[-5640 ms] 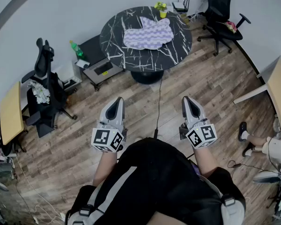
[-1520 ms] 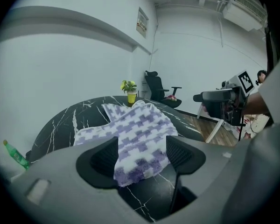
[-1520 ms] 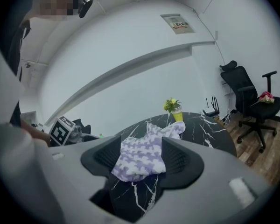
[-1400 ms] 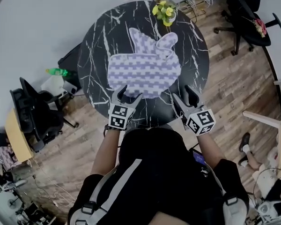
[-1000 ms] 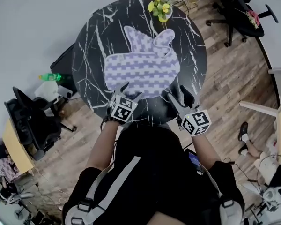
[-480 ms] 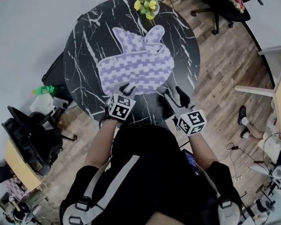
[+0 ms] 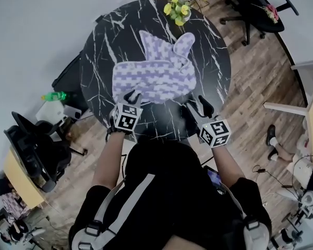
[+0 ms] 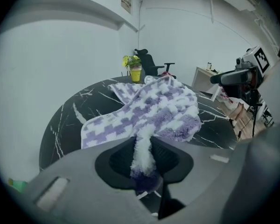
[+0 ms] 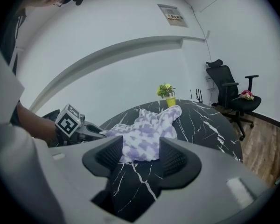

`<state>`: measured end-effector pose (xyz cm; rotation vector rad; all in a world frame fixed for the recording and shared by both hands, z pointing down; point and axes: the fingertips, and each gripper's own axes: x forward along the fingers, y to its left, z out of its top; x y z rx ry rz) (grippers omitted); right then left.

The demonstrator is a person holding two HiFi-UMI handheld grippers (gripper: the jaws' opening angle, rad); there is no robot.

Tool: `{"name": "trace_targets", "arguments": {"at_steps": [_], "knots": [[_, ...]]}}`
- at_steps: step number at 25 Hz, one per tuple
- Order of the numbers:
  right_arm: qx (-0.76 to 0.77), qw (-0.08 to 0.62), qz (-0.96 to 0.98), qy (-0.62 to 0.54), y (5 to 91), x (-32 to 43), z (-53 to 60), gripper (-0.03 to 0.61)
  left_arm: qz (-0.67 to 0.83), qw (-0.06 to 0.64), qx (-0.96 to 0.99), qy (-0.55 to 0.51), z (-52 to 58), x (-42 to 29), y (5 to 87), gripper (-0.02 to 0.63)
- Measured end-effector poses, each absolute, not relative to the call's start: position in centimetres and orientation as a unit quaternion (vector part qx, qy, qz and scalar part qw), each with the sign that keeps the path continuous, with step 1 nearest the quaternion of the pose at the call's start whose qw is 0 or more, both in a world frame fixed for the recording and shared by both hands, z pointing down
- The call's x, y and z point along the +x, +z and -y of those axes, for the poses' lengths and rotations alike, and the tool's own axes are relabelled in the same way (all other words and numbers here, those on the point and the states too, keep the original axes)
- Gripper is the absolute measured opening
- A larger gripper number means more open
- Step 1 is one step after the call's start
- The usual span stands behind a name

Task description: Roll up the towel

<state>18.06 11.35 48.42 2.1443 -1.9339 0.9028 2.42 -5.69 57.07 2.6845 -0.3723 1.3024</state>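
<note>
At the left, the near edge of the towel (image 7: pixel 154 74) is pinched at its left end by the left gripper (image 7: pixel 132 96), close to the near edge of the round black table (image 7: pixel 101 46). The jaws have just been closing. In the left gripper view a thin fold of the purple and white cloth is seen squeezed tight between them.

The towel is spread out in the middle of the table. It is a bit bumpy, and two ends poke toward the far edge, where a small pot of yellow flowers (image 7: pixel 177 9) is set. No roll has been made yet.

At the right, the right gripper (image 7: pixel 196 106) is held just beside the towel's near right side, over bare table. Its jaws are wide apart and nothing is held in them. The cloth is only seen past them.

So only the first grab is done. The other side will likely need to be grabbed next, and all of the rolling is left to do.
</note>
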Motion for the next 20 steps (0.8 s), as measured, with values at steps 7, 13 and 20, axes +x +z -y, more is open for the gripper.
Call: {"name": "trace_targets", "arguments": {"at_steps": [7,13,20], "knots": [[0.713,0.078,0.628,0.300,50.5,19.4,-8.6,0.244,0.154,0.074,0.884,0.436,8.2,-1.7,57.2,0.101],[0.732,0.086,0.610,0.290,50.9,22.0,-5.9,0.237,0.172,0.076,0.877,0.443,10.1,-4.3,57.8,0.104],[0.743,0.127,0.588,0.293,53.3,26.9,-2.3,0.230,0.193,0.088,0.868,0.449,11.1,-5.8,57.7,0.114]]}}
